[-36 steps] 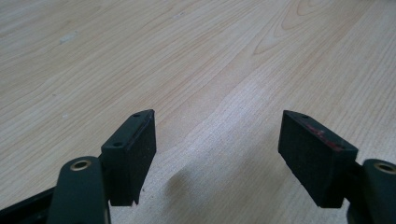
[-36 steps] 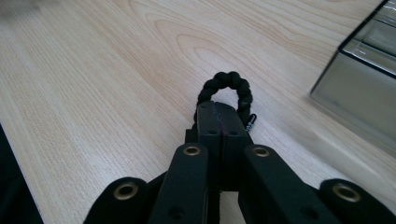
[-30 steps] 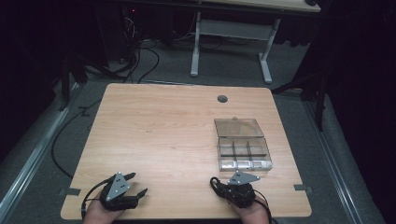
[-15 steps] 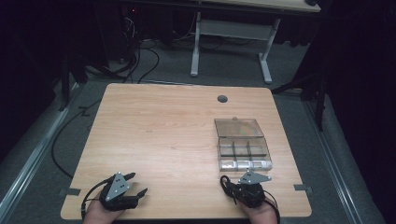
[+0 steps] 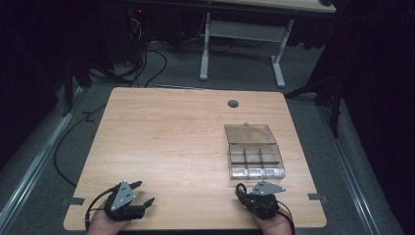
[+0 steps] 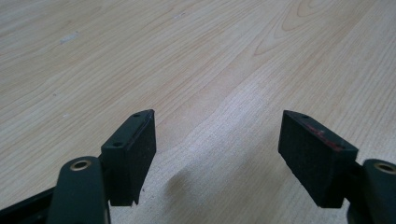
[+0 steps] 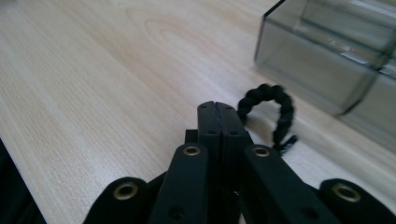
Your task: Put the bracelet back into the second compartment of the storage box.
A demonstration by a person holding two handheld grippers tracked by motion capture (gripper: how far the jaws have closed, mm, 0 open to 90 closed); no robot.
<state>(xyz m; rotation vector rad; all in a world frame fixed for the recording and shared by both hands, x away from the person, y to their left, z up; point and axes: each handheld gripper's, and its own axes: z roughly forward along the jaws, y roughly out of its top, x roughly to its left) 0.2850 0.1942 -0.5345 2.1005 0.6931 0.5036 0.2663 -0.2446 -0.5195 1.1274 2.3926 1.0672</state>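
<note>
Two tongs sit at the near edge of the counter (image 5: 171, 132), one in each of your hands. Your left tongs (image 5: 141, 193) rest at the near left corner, jaws spread wide with bare wood between them. Your right tongs (image 7: 218, 116) are pressed fully together and grip nothing. A black braided loop (image 7: 268, 109) lies on the counter just beside their tips, between them and the clear divided box (image 5: 254, 156), whose lid is open.
</note>
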